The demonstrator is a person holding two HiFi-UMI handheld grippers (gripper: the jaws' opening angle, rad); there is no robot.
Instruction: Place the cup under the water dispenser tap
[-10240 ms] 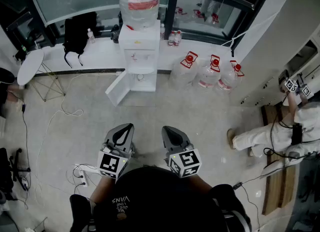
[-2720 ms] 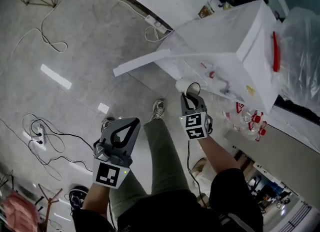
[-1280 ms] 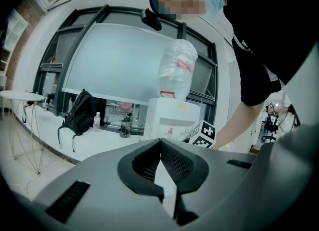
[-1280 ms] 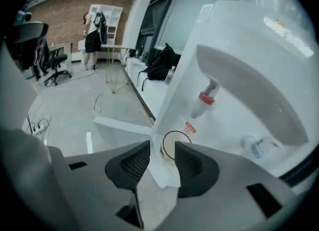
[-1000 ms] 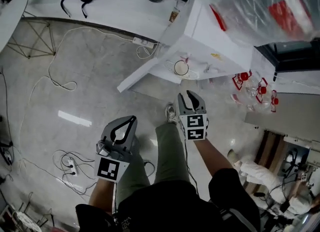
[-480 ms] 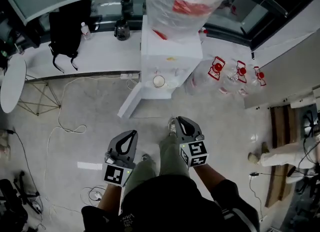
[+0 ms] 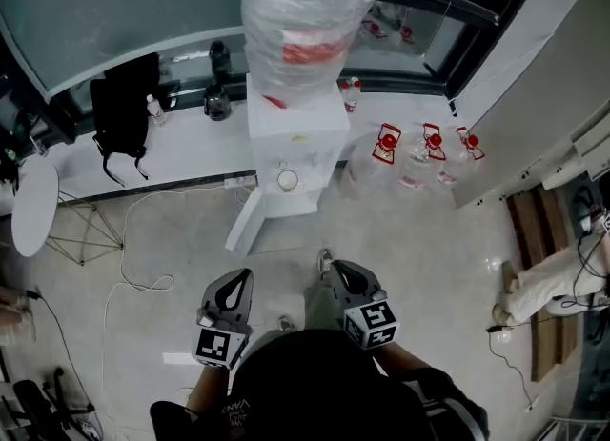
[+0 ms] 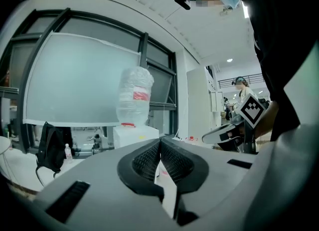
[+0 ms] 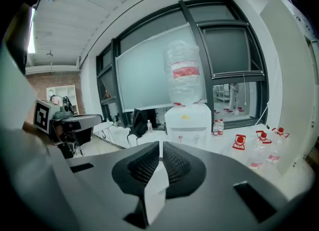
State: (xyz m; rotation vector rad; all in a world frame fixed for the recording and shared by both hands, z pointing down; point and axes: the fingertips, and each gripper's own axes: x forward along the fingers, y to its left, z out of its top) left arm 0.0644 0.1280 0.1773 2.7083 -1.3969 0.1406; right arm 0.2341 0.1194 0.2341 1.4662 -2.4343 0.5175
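The right gripper (image 7: 335, 268) has pulled back from the dispenser (image 7: 295, 130), its jaws just closing on nothing, the left gripper (image 7: 239, 279) also with jaws together, leaving the cup (image 7: 287, 180) in the dispenser's recess at twelve o'clock, so placement looks done.

Water dispenser (image 7: 297, 134): one is counted.
Large bottle (image 7: 303, 10) on the dispenser: one is counted.
Cup (image 7: 287, 180): one is seen.
Spare jugs (image 7: 426, 141) on the floor: three are counted.
Small bottles (image 7: 152, 108): three are counted.
Backpack (image 7: 124, 106): one is seen.
Claws: two are counted, the left claw (image 7: 239, 277) and the right claw (image 7: 337, 268).
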